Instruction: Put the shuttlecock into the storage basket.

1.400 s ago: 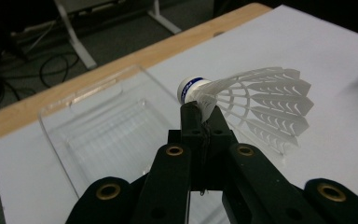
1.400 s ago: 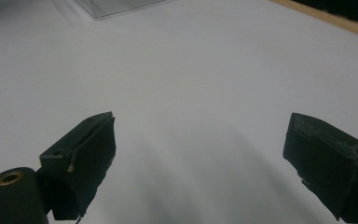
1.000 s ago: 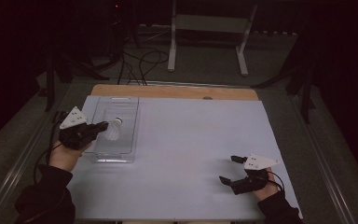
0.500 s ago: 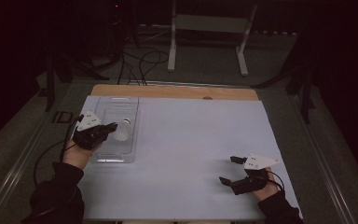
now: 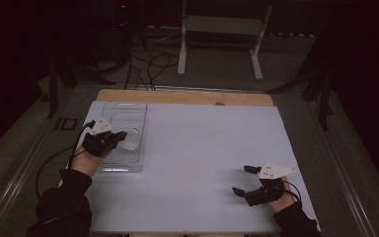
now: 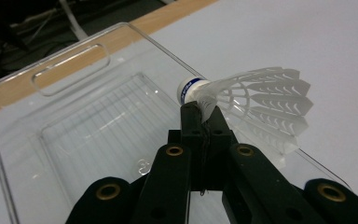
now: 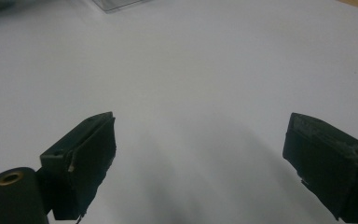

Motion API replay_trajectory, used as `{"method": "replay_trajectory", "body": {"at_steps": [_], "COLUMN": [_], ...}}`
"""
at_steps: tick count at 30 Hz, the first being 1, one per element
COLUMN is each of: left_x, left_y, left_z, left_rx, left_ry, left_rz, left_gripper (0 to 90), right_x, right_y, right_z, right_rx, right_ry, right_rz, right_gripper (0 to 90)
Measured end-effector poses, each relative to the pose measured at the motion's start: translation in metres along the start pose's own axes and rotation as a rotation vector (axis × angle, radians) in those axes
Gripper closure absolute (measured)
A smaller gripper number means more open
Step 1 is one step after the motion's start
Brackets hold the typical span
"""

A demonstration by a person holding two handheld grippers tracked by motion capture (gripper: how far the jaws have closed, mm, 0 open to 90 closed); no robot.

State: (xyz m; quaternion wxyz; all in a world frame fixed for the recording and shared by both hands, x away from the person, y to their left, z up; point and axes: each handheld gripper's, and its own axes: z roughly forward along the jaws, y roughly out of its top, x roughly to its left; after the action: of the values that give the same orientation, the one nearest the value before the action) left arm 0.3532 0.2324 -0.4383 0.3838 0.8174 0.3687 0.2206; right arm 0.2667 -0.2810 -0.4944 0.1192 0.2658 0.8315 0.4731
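Observation:
A white shuttlecock (image 6: 256, 100) with a blue-banded cork tip hangs over a clear plastic tray (image 6: 70, 74). My left gripper (image 6: 204, 114) is shut on the edge of its skirt near the cork. In the high view the left gripper (image 5: 120, 138) holds the shuttlecock (image 5: 132, 142) above the right part of the tray (image 5: 123, 111) at the table's left. Near the front right of the table, my right gripper (image 5: 243, 180) stands wide open over bare white surface; its jaws hold nothing in the right gripper view (image 7: 200, 158).
The table is covered by a white sheet (image 5: 212, 143) with a wooden strip (image 5: 187, 97) along the far edge. Beyond it are a metal stand (image 5: 219, 29) and cables (image 5: 148, 61) on the dark floor. A corner of the tray (image 7: 116, 4) shows far off.
My left gripper has moved right and a little nearer over the tray with the shuttlecock in it. The right gripper has stayed in place, open.

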Motion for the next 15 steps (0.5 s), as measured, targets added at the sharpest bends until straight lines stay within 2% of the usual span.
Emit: {"method": "replay_trajectory", "body": {"at_steps": [7, 10, 12, 15], "left_x": [0.003, 0.001, -0.001, -0.002], "left_y": [0.0, 0.003, 0.005, 0.007], "left_z": [0.006, 0.008, 0.01, 0.013], "left_rx": [0.039, 0.069, 0.085, 0.1], "left_ry": [0.01, 0.007, 0.024, 0.022], "left_rz": [-0.007, 0.016, 0.035, 0.036], "left_gripper": [90.0, 89.9, 90.0, 89.9], "right_x": [0.0, 0.0, -0.001, -0.001], "right_y": [-0.001, 0.0, -0.001, -0.001], "right_z": [0.0, 0.0, -0.001, 0.0], "right_rx": [-0.001, -0.001, 0.0, 0.0], "right_ry": [0.002, 0.0, 0.001, 0.001], "right_rz": [0.004, 0.004, 0.006, 0.006], "right_gripper": [9.3, 9.3, 9.3, 9.3]}}
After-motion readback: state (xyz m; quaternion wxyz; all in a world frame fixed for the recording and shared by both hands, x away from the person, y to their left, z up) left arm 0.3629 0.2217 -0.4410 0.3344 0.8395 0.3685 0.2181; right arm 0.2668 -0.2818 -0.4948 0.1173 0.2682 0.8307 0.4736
